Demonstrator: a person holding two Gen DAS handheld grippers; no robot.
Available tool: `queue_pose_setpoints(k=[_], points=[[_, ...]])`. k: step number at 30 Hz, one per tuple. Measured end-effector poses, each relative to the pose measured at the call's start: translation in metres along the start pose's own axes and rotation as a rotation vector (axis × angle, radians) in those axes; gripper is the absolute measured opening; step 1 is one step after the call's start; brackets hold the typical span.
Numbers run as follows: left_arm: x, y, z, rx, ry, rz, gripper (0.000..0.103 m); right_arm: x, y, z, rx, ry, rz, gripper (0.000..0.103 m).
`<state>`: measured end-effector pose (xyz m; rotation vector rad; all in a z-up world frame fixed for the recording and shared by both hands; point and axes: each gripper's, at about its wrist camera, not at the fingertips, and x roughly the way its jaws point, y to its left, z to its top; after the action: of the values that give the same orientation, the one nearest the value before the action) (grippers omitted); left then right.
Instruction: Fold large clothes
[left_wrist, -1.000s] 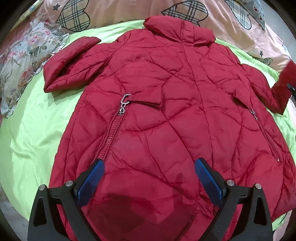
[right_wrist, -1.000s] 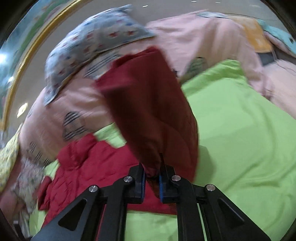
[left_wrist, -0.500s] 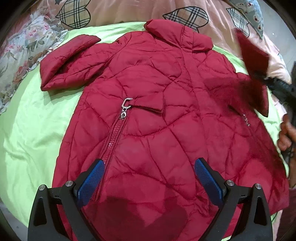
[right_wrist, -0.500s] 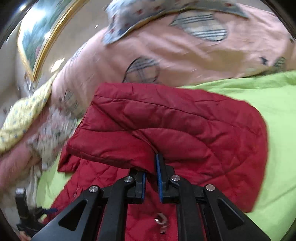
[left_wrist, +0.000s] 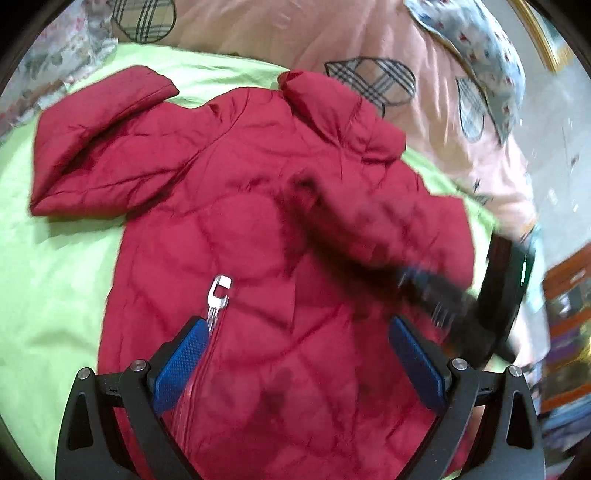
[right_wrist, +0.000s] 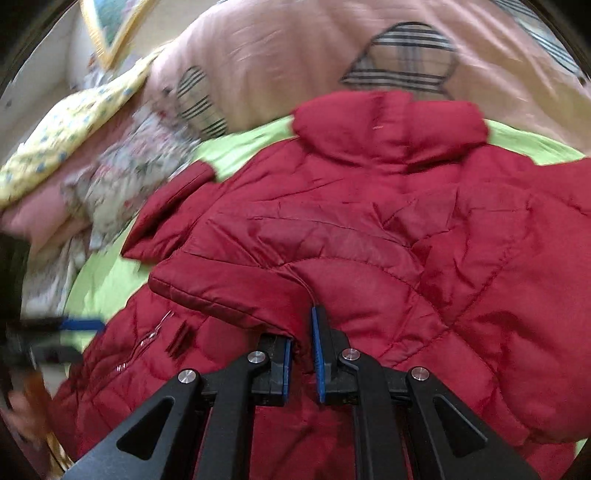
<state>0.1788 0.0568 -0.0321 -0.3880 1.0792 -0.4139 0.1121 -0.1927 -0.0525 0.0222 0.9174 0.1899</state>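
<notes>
A red quilted coat (left_wrist: 258, 229) lies spread on a lime-green sheet (left_wrist: 55, 258), collar (left_wrist: 332, 110) toward the pillows. My left gripper (left_wrist: 295, 354) hovers open over its lower front, near the silver zipper pull (left_wrist: 219, 291). My right gripper (right_wrist: 303, 347) is shut on the cuff of the coat's right sleeve (right_wrist: 236, 291) and holds it folded over the coat's chest. In the left wrist view that gripper (left_wrist: 421, 284) shows blurred at right, over the coat. The left sleeve (left_wrist: 99, 140) lies bent out to the side on the sheet.
A pink duvet with plaid hearts (left_wrist: 295, 33) and a floral pillow (right_wrist: 122, 173) lie behind the coat. A yellow patterned cloth (right_wrist: 62, 129) lies at far left. A person's hand (right_wrist: 22, 406) shows at the left edge of the right wrist view.
My right gripper has carried the right sleeve up, across and down over the coat's chest. My left gripper has shifted across the coat, so its view now sits further right.
</notes>
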Motion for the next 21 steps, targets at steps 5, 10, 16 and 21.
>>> queue_pose_setpoints(k=[5,10,16,21], points=[[0.041,0.029,0.043,-0.113,0.049,-0.107,0.098,0.008,0.020,-0.005,-0.093,0.002,-0.016,0.013],[0.098,0.044,0.068,-0.139,0.136,-0.143,0.065,0.009,0.016,-0.005,-0.083,-0.003,-0.008,0.015],[0.111,0.043,0.078,-0.098,0.122,-0.141,0.018,-0.001,0.012,-0.010,-0.061,0.028,-0.017,0.033],[0.097,0.045,0.076,-0.025,0.086,-0.025,0.017,-0.042,-0.013,-0.009,0.047,-0.045,-0.055,0.046]])
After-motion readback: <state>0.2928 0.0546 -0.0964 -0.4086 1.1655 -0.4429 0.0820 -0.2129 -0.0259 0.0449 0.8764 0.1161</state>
